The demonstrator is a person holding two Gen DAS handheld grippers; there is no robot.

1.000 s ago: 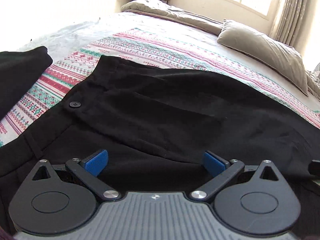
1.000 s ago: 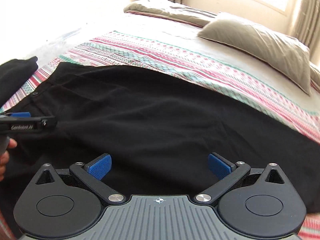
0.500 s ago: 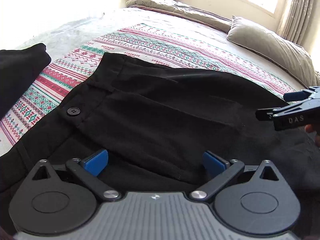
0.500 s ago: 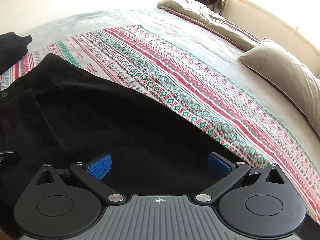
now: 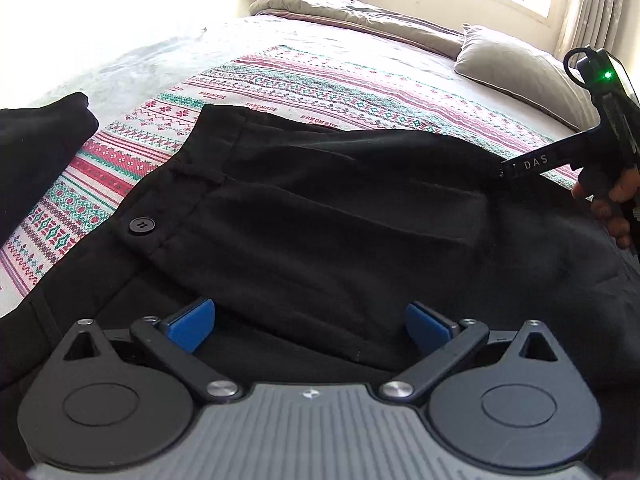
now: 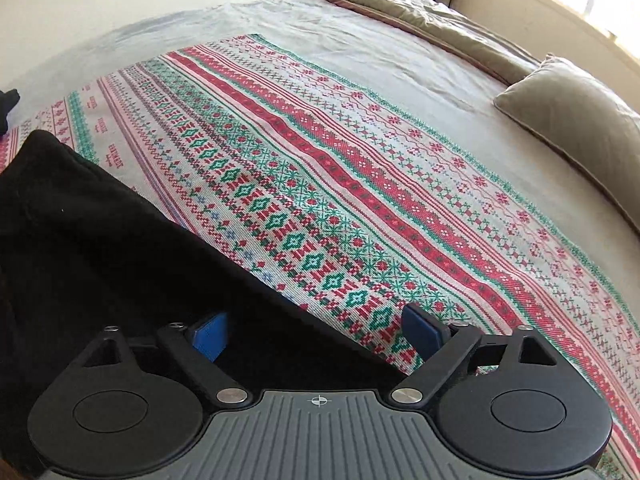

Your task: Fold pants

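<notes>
The black pants (image 5: 320, 208) lie spread on the patterned blanket (image 6: 360, 184), which covers part of the bed (image 6: 280, 24). In the left wrist view the waistband with its button (image 5: 141, 225) is on the left side, and a back pocket edge shows in the cloth further right. The cloth has soft wrinkles near the right side. In the right wrist view only one edge of the pants (image 6: 100, 256) is seen, running diagonally over the blanket from upper left to the lower middle.

The left gripper (image 5: 310, 322) is low over the pants, close to the waist part. Its blue pads (image 5: 191, 322) stand wide apart and nothing is between them.

The right gripper (image 6: 318, 336) is at the edge of the pants; its jaws also stand wide, with the left pad over black cloth and the right pad over the blanket. It holds nothing. In the left wrist view this gripper (image 5: 532, 166) appears at the right, with the person's hand (image 5: 616, 204) behind it.

Another dark garment (image 5: 36, 148) lies on the blanket at the far left, apart from the pants. A grey pillow (image 6: 576, 124) and a folded duvet (image 6: 420, 16) are near the window wall.
</notes>
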